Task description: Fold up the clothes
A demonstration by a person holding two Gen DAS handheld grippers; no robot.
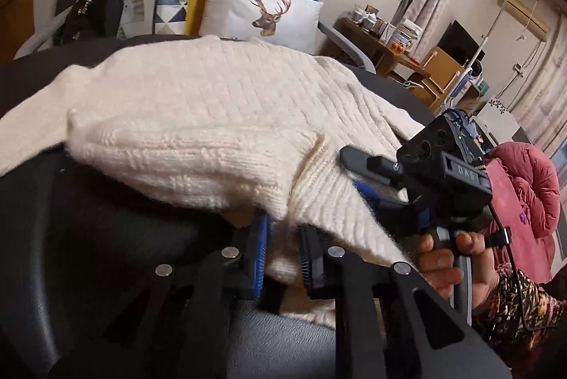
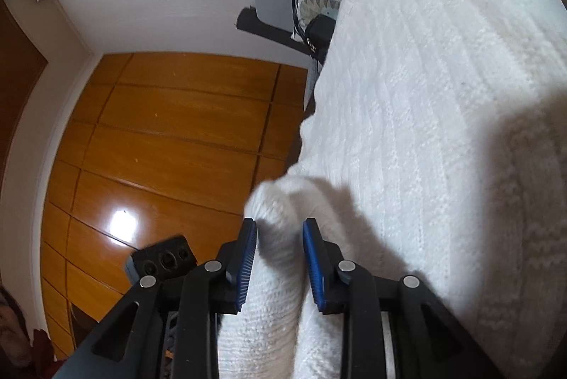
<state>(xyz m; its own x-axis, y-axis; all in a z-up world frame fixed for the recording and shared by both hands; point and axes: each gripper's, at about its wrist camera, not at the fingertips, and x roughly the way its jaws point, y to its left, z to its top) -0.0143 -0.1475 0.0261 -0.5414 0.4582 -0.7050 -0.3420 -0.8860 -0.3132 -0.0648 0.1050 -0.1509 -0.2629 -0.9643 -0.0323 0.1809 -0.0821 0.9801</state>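
Observation:
A cream knitted sweater (image 1: 219,102) lies spread over a dark cushioned surface (image 1: 106,237). A folded-over part bulges at the near side. My left gripper (image 1: 283,237) has its blue pads closed on a bunch of the sweater's near edge. My right gripper (image 1: 349,170), held by a hand (image 1: 439,258), comes in from the right and bites the ribbed edge beside it. In the right wrist view the right gripper (image 2: 280,237) pinches a thick roll of the sweater (image 2: 443,95) between its pads, and the knit fills the gap.
Cushions (image 1: 262,10) and a black handbag (image 1: 92,17) sit behind the sweater against a yellow and blue backrest. A wooden table (image 1: 382,38) and a red quilt (image 1: 524,180) are on the right. A polished wooden floor (image 2: 170,138) lies beside the surface.

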